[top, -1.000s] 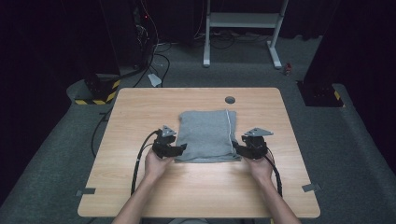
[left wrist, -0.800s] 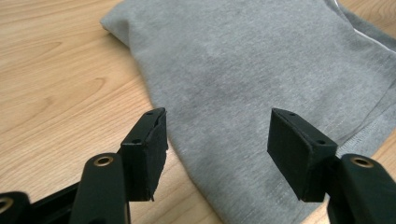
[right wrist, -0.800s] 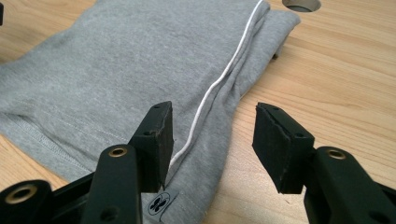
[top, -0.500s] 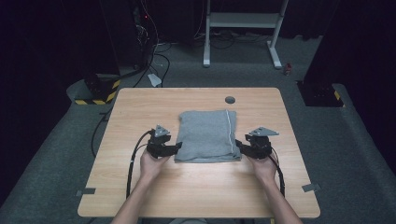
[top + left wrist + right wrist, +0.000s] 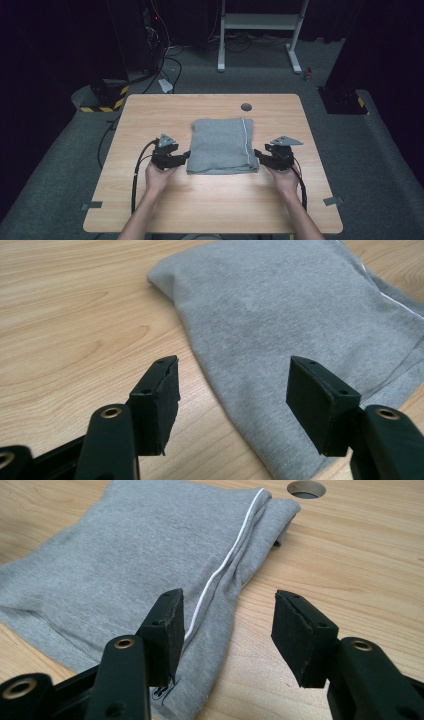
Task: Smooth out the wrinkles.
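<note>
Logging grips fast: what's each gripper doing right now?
Left gripper: open, holding nothing, at the grey cloth's left edge.
Right gripper: open, holding nothing, at the cloth's right edge.

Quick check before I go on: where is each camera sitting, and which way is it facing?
High view: above the near edge, looking forward and down on the table; forearms, left gripper, right gripper.
Left gripper view: along its open jaws toward the grey folded garment.
Right gripper view: along its open jaws at the white-piped edge.
All share the garment.
</note>
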Demonstrator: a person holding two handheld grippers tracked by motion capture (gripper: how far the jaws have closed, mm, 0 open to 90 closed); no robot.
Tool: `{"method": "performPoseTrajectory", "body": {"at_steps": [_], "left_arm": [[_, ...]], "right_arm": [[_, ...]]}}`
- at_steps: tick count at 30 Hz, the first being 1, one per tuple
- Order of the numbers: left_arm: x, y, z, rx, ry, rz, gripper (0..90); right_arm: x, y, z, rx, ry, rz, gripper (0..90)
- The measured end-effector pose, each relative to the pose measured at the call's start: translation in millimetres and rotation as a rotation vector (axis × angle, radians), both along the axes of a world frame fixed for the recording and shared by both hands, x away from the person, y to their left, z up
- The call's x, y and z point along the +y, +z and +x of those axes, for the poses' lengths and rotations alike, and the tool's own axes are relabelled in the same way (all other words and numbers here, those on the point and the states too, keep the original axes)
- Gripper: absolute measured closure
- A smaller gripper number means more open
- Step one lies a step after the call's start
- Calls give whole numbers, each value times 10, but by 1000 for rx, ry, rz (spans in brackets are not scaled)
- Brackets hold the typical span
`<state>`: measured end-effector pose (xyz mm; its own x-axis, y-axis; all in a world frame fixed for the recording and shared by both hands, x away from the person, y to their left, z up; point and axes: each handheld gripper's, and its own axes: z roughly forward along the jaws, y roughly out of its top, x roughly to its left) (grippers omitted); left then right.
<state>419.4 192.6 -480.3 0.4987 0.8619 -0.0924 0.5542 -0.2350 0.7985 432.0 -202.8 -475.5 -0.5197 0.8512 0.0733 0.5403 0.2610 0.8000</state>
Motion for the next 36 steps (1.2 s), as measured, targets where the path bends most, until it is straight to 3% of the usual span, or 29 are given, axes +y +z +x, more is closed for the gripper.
{"method": "performPoseTrajectory", "body": {"at_steps": [23,27,36], "left_arm": [[242,5,-133,-8,41,-50,376],[274,-4,-154,-4,40,-42,375],[360,-37,-236,7,51,-50,367]], "right_arm": [[-153,56,-85,-27,-6,25,446],[-192,63,-106,-7,-14,42,445],[-272,76,-131,-16,-20,63,445]]}}
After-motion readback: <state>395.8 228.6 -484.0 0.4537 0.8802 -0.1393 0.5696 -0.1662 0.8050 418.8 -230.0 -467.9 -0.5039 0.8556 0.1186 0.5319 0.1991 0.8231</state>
